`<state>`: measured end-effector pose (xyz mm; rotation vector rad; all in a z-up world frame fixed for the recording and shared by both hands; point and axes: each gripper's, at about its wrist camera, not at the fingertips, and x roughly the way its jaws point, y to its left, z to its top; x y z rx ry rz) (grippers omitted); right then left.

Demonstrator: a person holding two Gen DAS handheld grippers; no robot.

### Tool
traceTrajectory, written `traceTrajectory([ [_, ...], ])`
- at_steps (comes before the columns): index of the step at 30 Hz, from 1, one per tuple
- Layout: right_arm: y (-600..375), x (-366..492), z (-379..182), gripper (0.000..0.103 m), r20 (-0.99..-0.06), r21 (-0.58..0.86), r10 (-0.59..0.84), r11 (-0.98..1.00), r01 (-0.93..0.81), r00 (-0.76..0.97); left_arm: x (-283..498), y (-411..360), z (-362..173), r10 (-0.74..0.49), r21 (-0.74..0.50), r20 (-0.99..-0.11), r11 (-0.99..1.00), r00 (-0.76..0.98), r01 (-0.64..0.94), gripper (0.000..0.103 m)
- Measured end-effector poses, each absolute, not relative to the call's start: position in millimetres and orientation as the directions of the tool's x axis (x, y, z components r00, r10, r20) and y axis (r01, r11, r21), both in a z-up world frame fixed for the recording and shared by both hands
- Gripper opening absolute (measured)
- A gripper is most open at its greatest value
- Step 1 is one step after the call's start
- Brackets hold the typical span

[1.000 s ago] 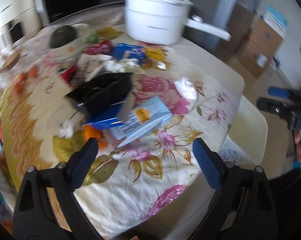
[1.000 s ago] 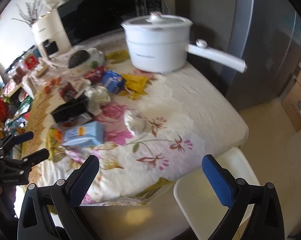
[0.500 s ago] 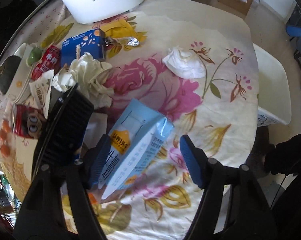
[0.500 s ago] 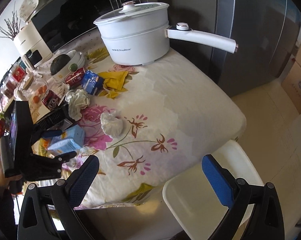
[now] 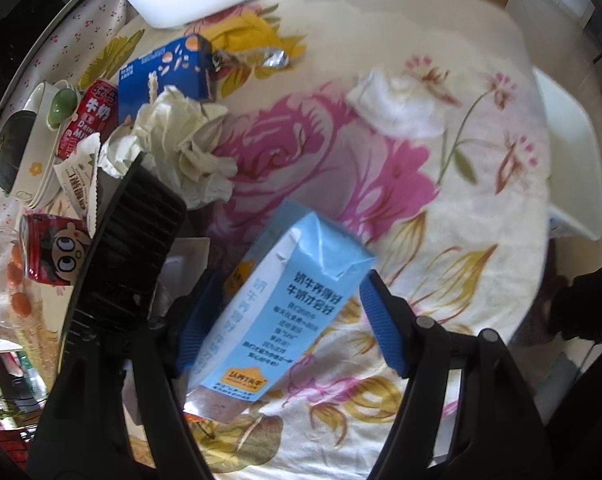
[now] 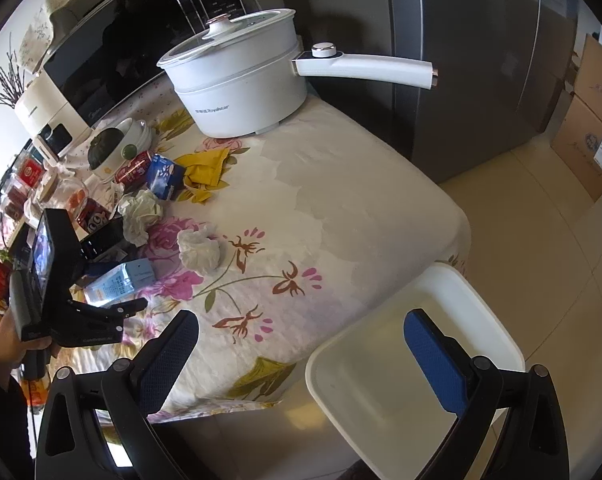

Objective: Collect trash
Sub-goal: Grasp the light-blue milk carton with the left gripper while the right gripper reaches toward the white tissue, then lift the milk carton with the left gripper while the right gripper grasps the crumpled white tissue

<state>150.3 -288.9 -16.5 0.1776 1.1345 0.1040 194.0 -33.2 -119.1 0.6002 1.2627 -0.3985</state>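
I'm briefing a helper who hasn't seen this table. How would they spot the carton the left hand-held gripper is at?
Start from the big white pot at the table's far end and come toward the near edge, past the crumpled paper. The light blue carton lies tilted between the left hand-held gripper fingers, paler than the dark blue box by the pot.

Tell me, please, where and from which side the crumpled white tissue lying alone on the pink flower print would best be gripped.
Take the crumpled white tissue across its bunched middle, coming straight down from above. It lies low and loose on the tablecloth, apart from the other litter, so both fingers probably have room either side. The right gripper is open and empty.
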Motion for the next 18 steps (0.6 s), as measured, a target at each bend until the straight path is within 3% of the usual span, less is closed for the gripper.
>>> traceTrajectory([
  [3,-291.4,151.0,-17.0,0.103,-0.891,0.195,0.17,0.981,0.016,0.42,195.1,-30.2,-118.4,0.068,0.226,-0.955,0.797,0.288,0.561,0.061],
  [8,-291.8,150.1,-17.7,0.103,-0.894,0.187,0.167,0.982,0.007,0.417,193.0,-24.7,-113.4,0.061,0.196,-0.959,0.848,0.277,0.493,0.056],
  [10,-292.1,150.6,-17.8,0.103,-0.895,0.184,0.166,0.983,0.005,0.415,188.7,-20.9,-107.0,0.01,0.137,-0.962,0.88,0.272,0.454,0.05],
  [18,-283.2,150.6,-19.5,0.103,-0.9,0.166,0.157,0.986,-0.013,0.406,159.8,1.0,-75.5,-0.241,-0.171,-0.92,0.956,0.308,0.239,0.044],
])
